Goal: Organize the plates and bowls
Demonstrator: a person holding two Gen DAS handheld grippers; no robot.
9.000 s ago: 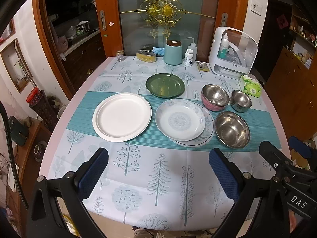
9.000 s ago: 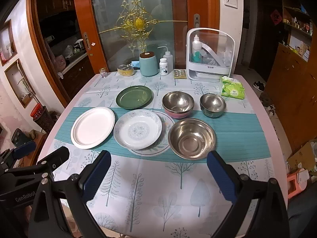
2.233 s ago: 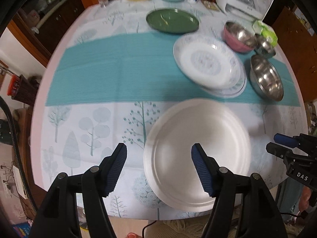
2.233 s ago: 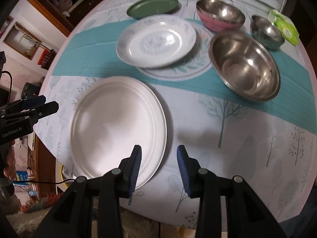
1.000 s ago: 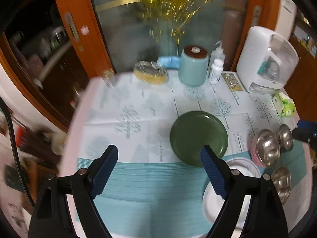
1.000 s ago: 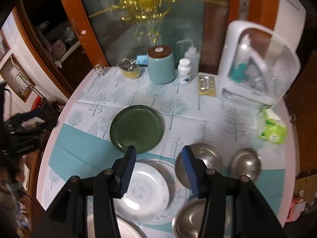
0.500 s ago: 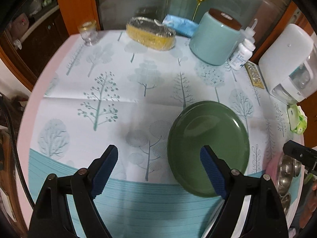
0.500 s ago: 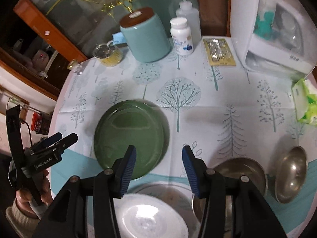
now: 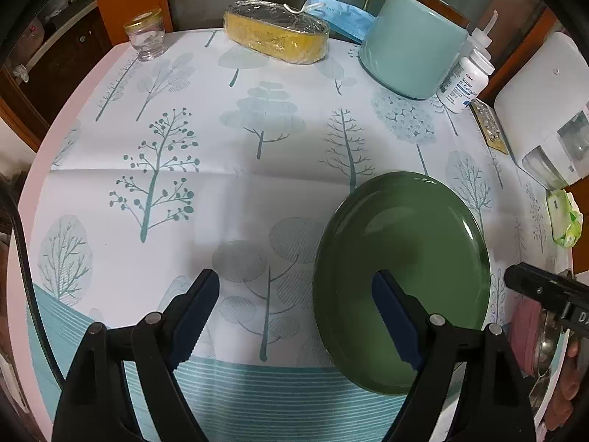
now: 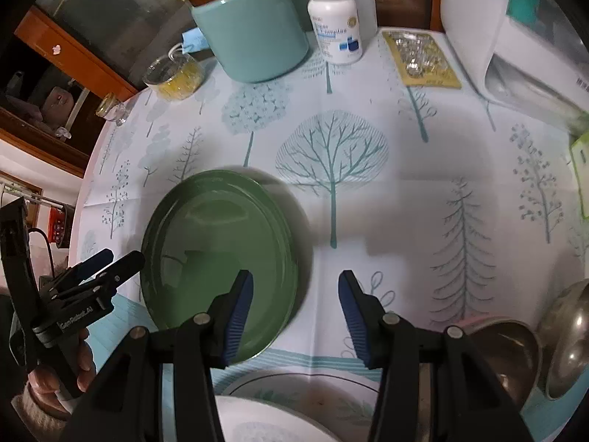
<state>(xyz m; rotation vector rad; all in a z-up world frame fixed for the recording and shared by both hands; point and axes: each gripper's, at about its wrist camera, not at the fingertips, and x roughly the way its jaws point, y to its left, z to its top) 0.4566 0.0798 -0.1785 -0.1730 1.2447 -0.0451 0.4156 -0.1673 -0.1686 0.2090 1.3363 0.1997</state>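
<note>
A dark green plate (image 9: 401,254) lies flat on the tree-print tablecloth. My left gripper (image 9: 294,313) hangs open just above the plate's left rim, one finger over the plate and the other over the cloth. My right gripper (image 10: 294,294) is open too, narrower, and straddles the right rim of the green plate (image 10: 206,243) the same way. Neither pad touches the rim. Near the right wrist view's bottom edge lies a white patterned plate (image 10: 294,409). At its right stand a steel bowl nested in a pink bowl (image 10: 511,346) and a small steel bowl (image 10: 574,335).
Behind the plate stand a teal canister (image 9: 412,48), a white pill bottle (image 9: 464,84), a squeeze bottle (image 9: 482,40), a wrapped yellow container (image 9: 276,37) and a small glass jar (image 9: 145,35). A white appliance (image 9: 545,110), a blister pack (image 10: 419,59) and a green tissue pack (image 9: 563,221) sit at right.
Both grippers have come down and closer to the green plate, which now fills much more of each view. Their openings look the same as before.
</note>
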